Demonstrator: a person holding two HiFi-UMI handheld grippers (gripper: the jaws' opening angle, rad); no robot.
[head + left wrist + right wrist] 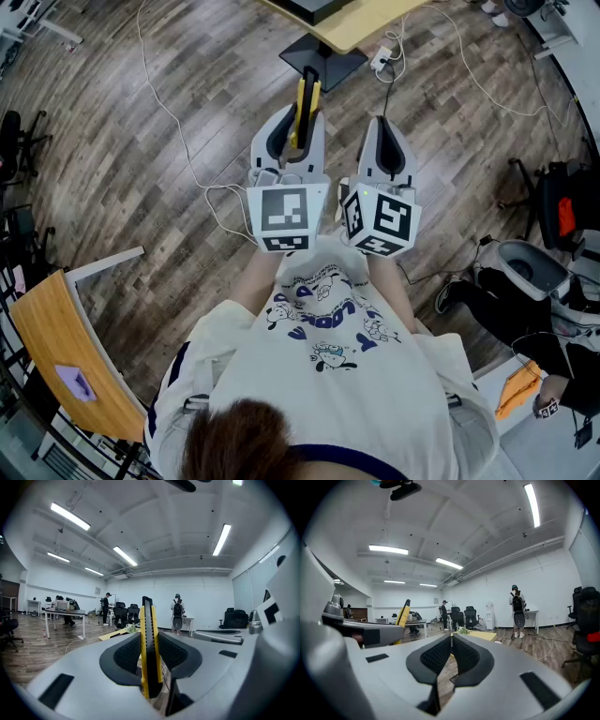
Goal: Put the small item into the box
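Note:
My left gripper (296,110) is shut on a yellow and black utility knife (306,112), which stands upright between the pads and pokes out past the tips. The left gripper view shows the knife (149,648) clamped edge-on between the two black pads. Beside it, my right gripper (385,127) is shut with nothing in it; its pads (440,656) meet in the right gripper view. There the knife (403,611) sticks up at the left. Both grippers are held at chest height, pointing forward over the wooden floor. No box is in view.
A yellow-topped table (352,21) on a black base (323,58) stands ahead, with white cables (178,131) trailing over the floor. A wooden desk (66,361) is at the lower left, office chairs (562,211) at the right. People stand far off in the room.

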